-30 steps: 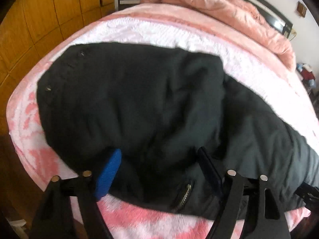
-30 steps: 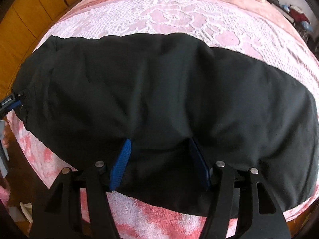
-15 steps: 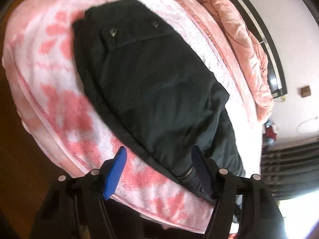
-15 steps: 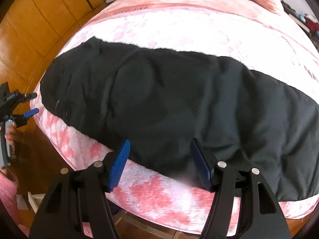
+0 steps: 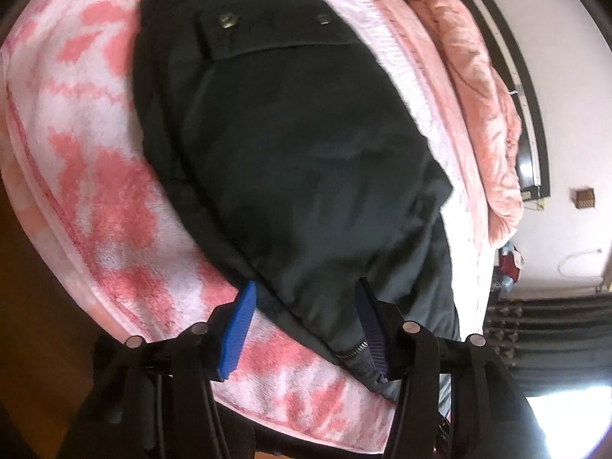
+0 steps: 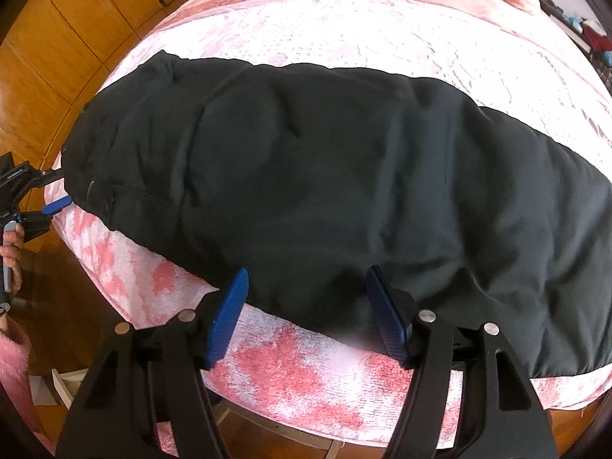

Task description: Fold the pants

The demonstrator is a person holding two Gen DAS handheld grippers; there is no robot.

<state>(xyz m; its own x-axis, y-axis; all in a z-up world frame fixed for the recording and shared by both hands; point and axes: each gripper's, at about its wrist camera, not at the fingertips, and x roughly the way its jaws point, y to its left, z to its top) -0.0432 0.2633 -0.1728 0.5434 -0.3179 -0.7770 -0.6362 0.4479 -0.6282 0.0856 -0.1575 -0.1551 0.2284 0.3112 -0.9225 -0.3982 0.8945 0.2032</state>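
Left wrist: I am hovering my left gripper [image 5: 306, 321], fingers apart, at the pants' [image 5: 290, 145] near edge on the bed [image 5: 95, 176]. Right wrist: my right gripper [image 6: 308, 313] is gaping too, gripping nothing; pants lying long, seemingly doubled lengthwise, cross-folds remaining.

Matt black cloth pants [image 6: 325, 176] with a metal zip [image 5: 350, 351] lie on a fuzzy pink blanket [image 6: 306, 375] beside glossy wood panels [image 6: 57, 49].
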